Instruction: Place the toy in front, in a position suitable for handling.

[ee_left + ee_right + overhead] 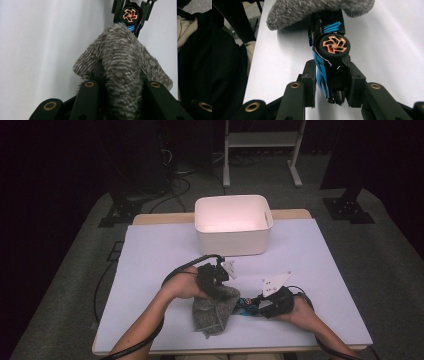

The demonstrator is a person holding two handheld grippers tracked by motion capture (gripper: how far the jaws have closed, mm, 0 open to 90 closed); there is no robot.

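Toy car (329,67) lies on its side low on the white surface (150,250), its nose under the grey sock (215,312). Rigid, light and glossy-slick, I'd guess, so holding its flanks suits. Right claw (331,82) clamps those flanks; left claw (120,82) pinches the limp, fuzzy sock, which drapes wherever it's taken.

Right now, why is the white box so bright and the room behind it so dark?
In the high view, light falls on the table, so the white box glares pinkish while the room beyond stays dark; in the left gripper view the grey fuzzy cloth looks soft up close.
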